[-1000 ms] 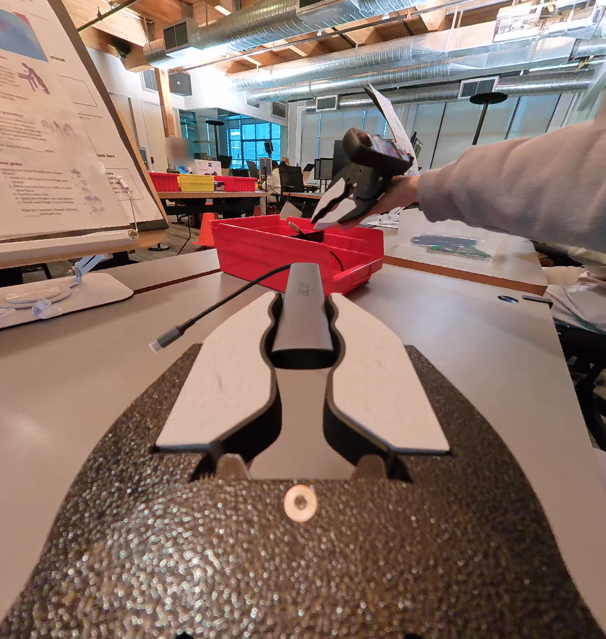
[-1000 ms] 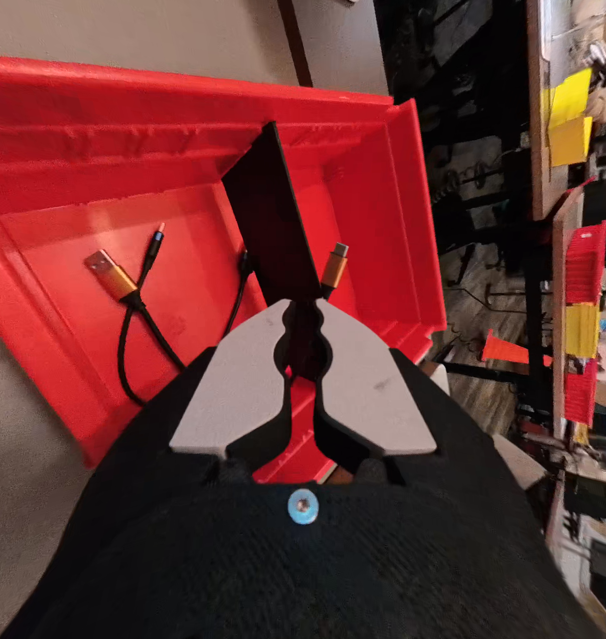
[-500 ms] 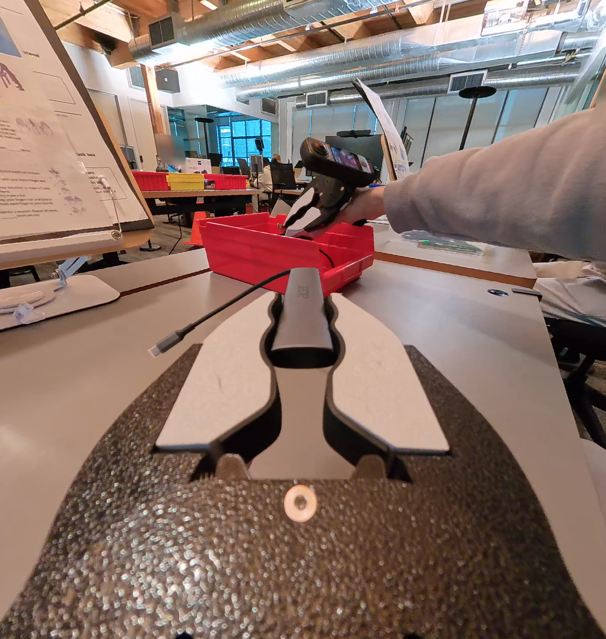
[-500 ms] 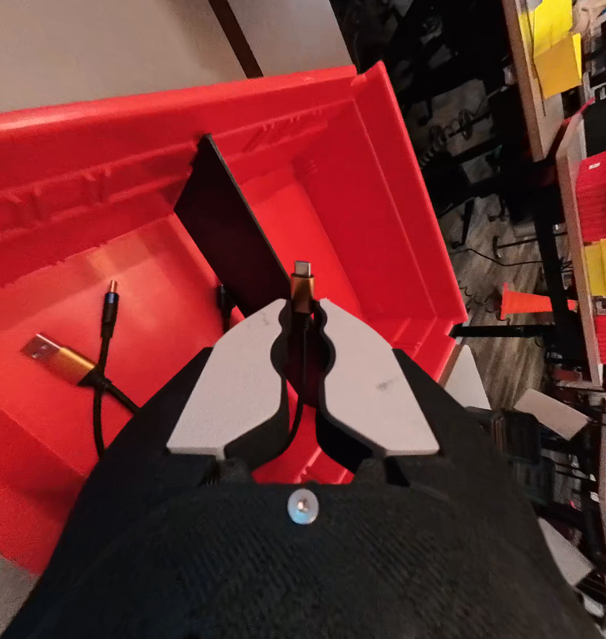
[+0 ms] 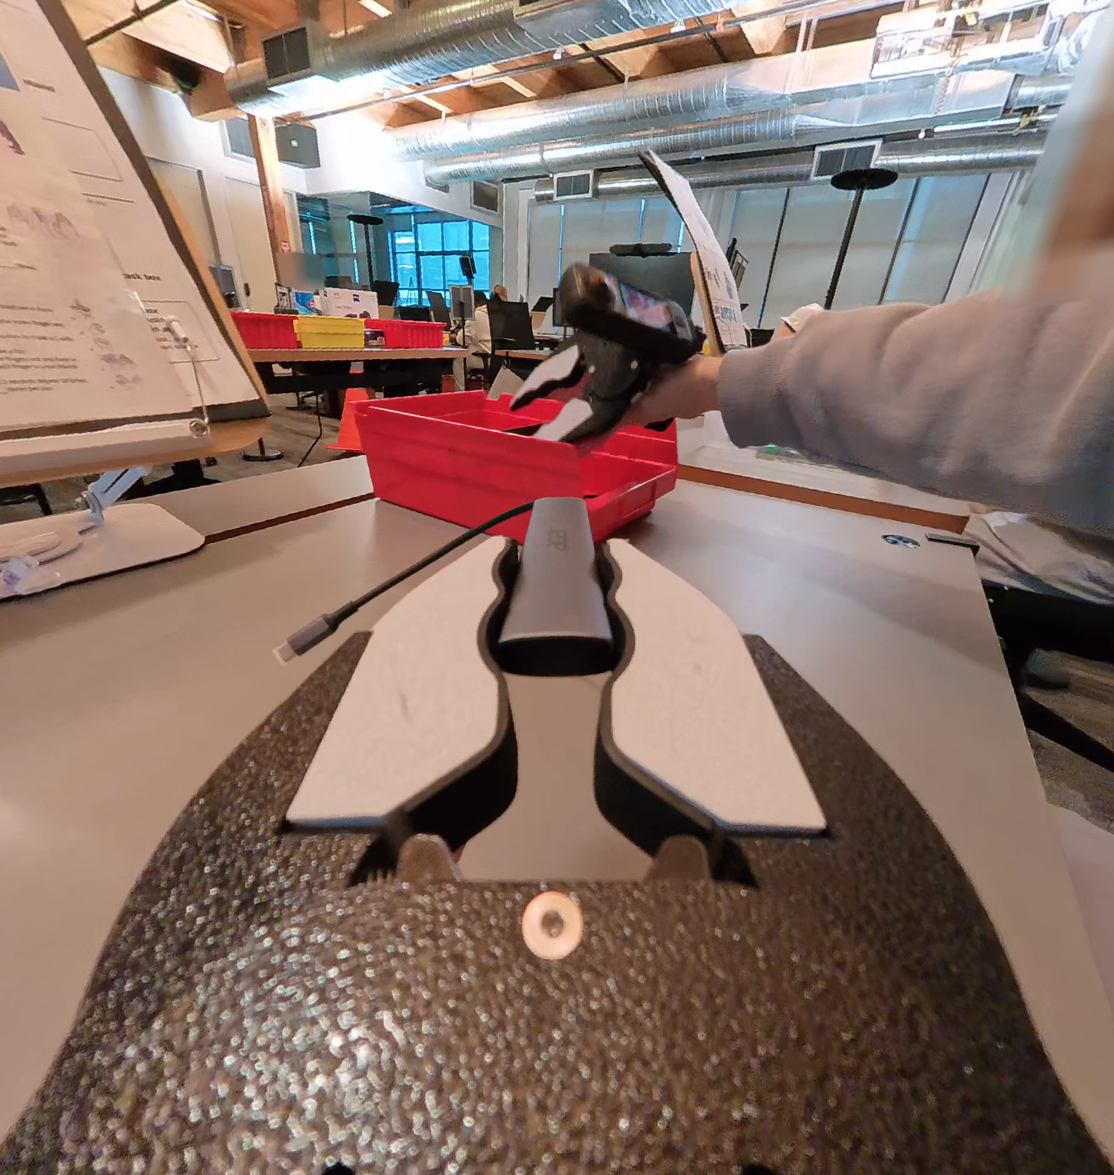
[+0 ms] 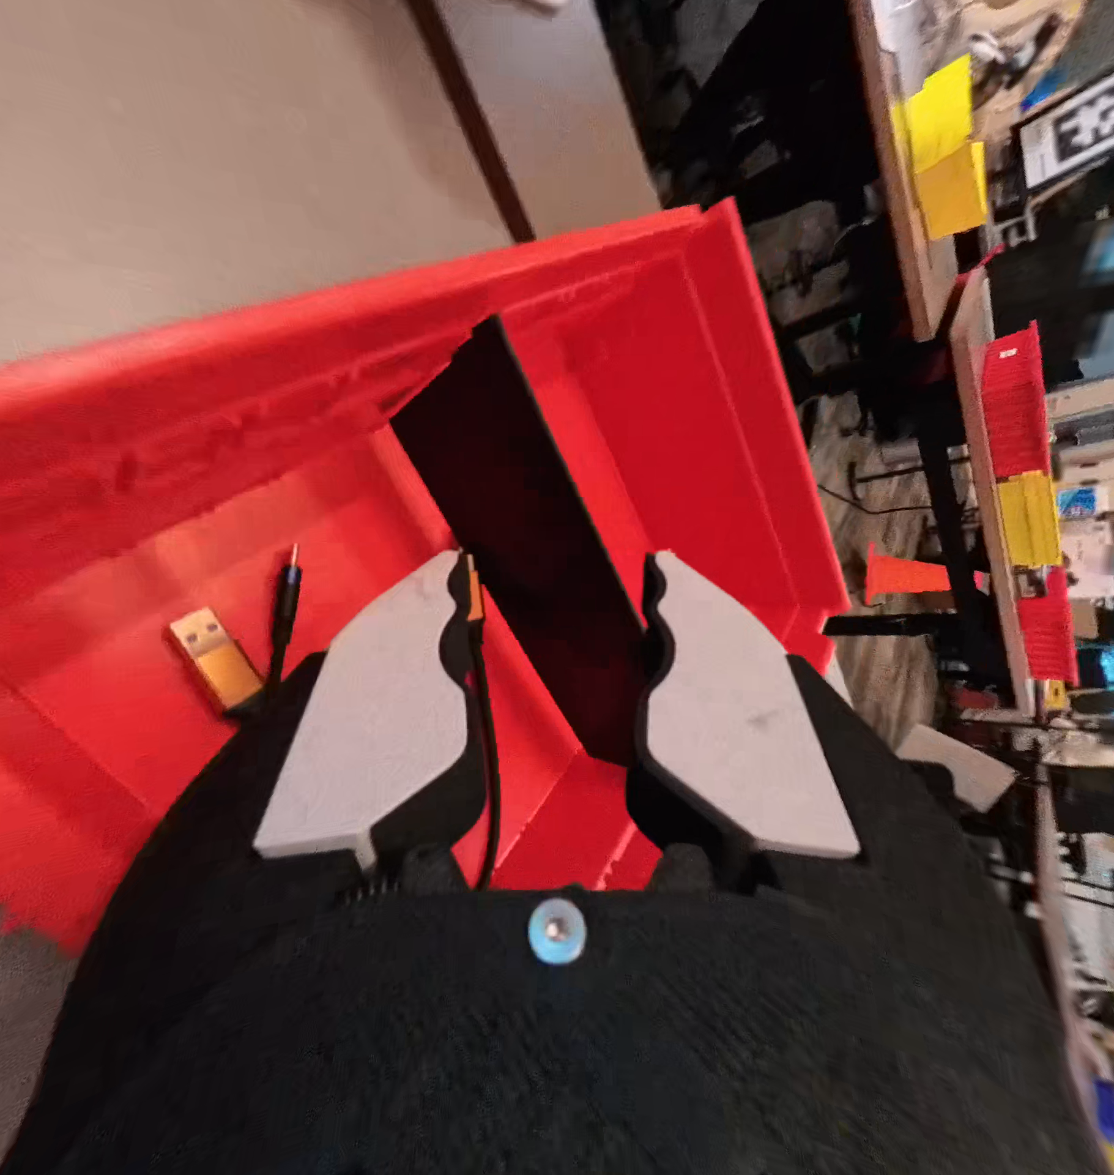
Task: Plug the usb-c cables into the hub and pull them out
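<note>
My left gripper (image 5: 554, 554) is shut on a grey hub (image 5: 555, 591) and holds it just above the grey table (image 5: 160, 699). The hub's own dark cable (image 5: 414, 566) trails left to a loose plug. My right gripper (image 6: 554, 566) is open over a red bin (image 6: 223, 445); it also shows in the left wrist view (image 5: 551, 404). An orange usb-c plug (image 6: 473, 591) with a black cable lies between the jaws, against the left finger (image 6: 382, 699). An orange usb-a plug (image 6: 214, 655) and a dark plug (image 6: 290, 585) lie on the bin floor.
A black divider (image 6: 529, 540) stands in the bin, right of the orange plug. The red bin (image 5: 478, 464) sits just beyond the hub. A document stand (image 5: 65, 286) with a white base (image 5: 96, 540) is at the left. A person's grey sleeve (image 5: 923, 394) reaches across from the right. My hands' fingertips stand some 40 centimeters from each other.
My right gripper closed on the orange usb-c plug, then opened wide; the plug now rests loose beside its left finger. My left gripper still holds the hub, barely moved.
</note>
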The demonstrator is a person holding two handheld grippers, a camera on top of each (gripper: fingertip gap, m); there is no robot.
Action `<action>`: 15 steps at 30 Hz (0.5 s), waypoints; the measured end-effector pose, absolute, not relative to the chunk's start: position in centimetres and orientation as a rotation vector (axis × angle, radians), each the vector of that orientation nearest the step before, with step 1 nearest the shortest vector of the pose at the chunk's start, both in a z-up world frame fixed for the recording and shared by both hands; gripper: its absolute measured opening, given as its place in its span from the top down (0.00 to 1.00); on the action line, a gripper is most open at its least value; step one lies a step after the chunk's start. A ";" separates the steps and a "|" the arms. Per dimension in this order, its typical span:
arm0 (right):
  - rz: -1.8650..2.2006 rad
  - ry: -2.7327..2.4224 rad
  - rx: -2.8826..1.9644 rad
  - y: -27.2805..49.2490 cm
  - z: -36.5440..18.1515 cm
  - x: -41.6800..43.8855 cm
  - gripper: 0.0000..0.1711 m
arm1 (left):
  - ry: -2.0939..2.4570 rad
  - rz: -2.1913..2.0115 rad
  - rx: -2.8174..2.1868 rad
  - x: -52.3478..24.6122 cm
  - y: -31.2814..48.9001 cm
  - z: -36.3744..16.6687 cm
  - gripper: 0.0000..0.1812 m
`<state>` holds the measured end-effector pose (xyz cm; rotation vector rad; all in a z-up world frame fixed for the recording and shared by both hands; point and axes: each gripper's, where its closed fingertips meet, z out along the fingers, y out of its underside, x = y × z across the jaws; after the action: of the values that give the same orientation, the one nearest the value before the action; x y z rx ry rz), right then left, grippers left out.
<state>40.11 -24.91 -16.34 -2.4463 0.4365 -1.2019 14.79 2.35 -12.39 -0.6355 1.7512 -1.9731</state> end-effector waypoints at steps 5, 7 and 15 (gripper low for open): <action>-0.624 0.527 -1.977 -16.2 -10.8 32.7 0.62 | 1.803 -2.006 -0.486 13.7 1.9 -11.8 0.87; -0.265 0.315 -1.836 -10.4 -9.1 25.3 0.59 | 1.818 -2.067 -0.426 13.1 1.9 -11.5 0.87; -0.057 -0.045 -1.907 -1.2 -9.7 11.5 0.62 | 1.850 -2.271 -0.136 10.1 1.5 -11.1 0.87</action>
<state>11.49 -1.20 -9.73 -1.9072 -0.0454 -0.0573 10.10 1.52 -11.08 -0.1360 1.8496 -2.2715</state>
